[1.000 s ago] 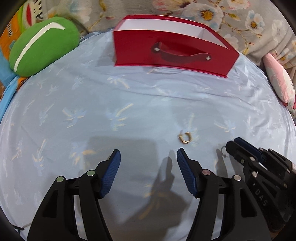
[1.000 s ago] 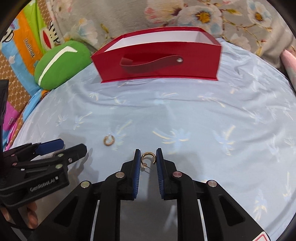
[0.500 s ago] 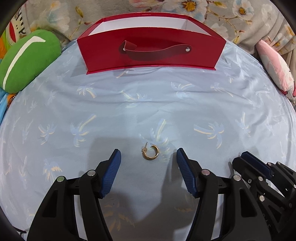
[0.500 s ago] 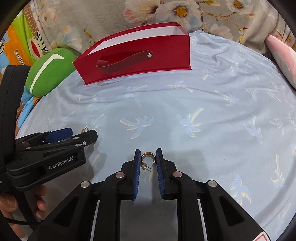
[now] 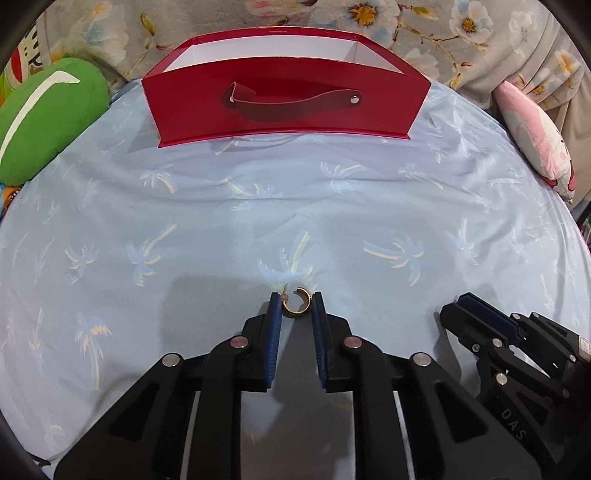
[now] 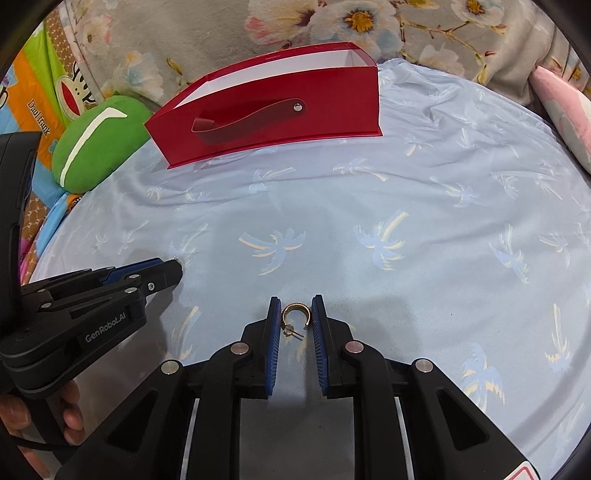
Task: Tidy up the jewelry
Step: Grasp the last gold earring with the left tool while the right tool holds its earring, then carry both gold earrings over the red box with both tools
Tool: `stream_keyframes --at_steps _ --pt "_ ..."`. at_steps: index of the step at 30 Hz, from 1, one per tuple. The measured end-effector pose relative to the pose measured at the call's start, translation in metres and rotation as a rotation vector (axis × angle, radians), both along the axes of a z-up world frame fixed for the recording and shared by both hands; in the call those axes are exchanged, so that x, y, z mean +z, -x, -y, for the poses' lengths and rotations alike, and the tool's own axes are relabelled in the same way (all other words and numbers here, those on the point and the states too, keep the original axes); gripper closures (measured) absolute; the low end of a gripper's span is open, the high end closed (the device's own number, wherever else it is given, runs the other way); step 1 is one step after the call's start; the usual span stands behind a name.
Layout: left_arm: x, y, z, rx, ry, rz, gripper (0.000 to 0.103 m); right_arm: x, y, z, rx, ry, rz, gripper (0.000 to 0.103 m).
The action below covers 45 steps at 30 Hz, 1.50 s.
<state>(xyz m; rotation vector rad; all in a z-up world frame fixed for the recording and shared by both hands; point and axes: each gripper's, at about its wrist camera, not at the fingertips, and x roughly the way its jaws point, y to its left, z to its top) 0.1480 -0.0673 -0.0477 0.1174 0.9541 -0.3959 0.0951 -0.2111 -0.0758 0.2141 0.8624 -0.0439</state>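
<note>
My left gripper (image 5: 295, 301) is shut on a gold hoop earring (image 5: 298, 305), pinched between its blue pads just above the light blue cloth. My right gripper (image 6: 294, 308) is shut on a second gold hoop earring (image 6: 295, 316) with its post pointing back. Each gripper shows in the other's view: the right one at the lower right (image 5: 476, 314), the left one at the left (image 6: 162, 271). A red open box (image 5: 286, 94) with a strap handle stands at the far side of the cloth; it also shows in the right wrist view (image 6: 273, 118). Its inside is white.
A green cushion (image 5: 44, 118) lies left of the box. A pink and white cushion (image 5: 535, 140) lies at the far right. A floral fabric (image 5: 295, 18) backs the box. The palm-print cloth (image 5: 258, 206) covers the surface between grippers and box.
My left gripper moved right over the loose earring and closed on it. My right gripper kept hold of its earring and drew back from the box.
</note>
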Motion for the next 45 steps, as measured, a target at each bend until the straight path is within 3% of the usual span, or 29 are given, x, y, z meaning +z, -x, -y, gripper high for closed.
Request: stream_keyframes --at_steps 15,23,37,45 --pt "0.023 0.029 -0.051 0.072 0.076 0.007 0.087 0.023 0.027 0.000 -0.007 -0.004 0.044 0.087" --pt "0.061 0.027 -0.066 0.095 0.085 0.095 0.087 0.058 0.031 0.000 0.002 0.008 0.120 0.087" --pt "0.132 -0.054 -0.060 0.098 0.062 0.234 0.087 0.141 -0.068 0.035 0.015 0.038 0.249 0.087" --pt "0.157 -0.111 -0.039 0.106 0.039 0.280 0.087 0.162 -0.136 0.051 0.026 0.027 0.253 0.087"
